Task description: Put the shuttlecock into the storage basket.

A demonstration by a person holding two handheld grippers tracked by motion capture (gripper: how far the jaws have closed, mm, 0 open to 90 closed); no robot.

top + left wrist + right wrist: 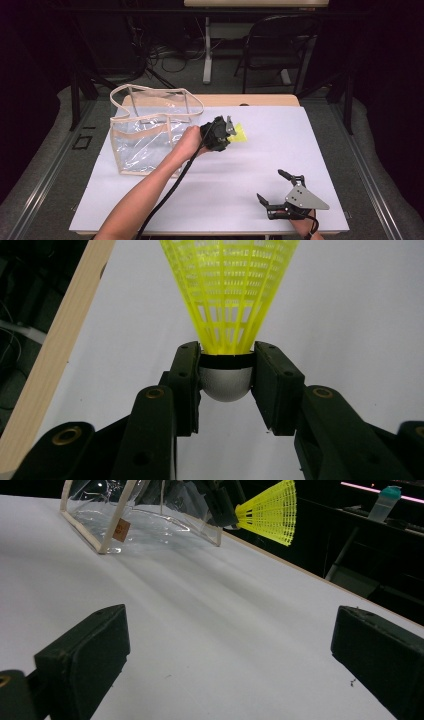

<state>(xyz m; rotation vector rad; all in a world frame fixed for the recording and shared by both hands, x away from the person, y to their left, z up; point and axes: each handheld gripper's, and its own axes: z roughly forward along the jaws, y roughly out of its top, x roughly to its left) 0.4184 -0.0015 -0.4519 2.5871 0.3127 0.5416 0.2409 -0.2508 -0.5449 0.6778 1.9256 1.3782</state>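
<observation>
- Left gripper view shows the left claw (227, 377) pinching the yellow plastic mesh shuttlecock (229, 295) by its rounded white cork; the skirt fans out ahead of the jaws, above the white table sheet (350, 315).
- High view puts the clear plastic tote bag with beige trim (150, 132) just behind and to the left of that claw (231, 126), mouth upward.
- Likely step: carry the shuttlecock over the rim and lower it in.
- Keep the pinch firm; the cork is round and could slip.
- Clear the beige handles before descending.
- Right claw (272, 187) rests spread and empty, well apart toward the near edge.
</observation>
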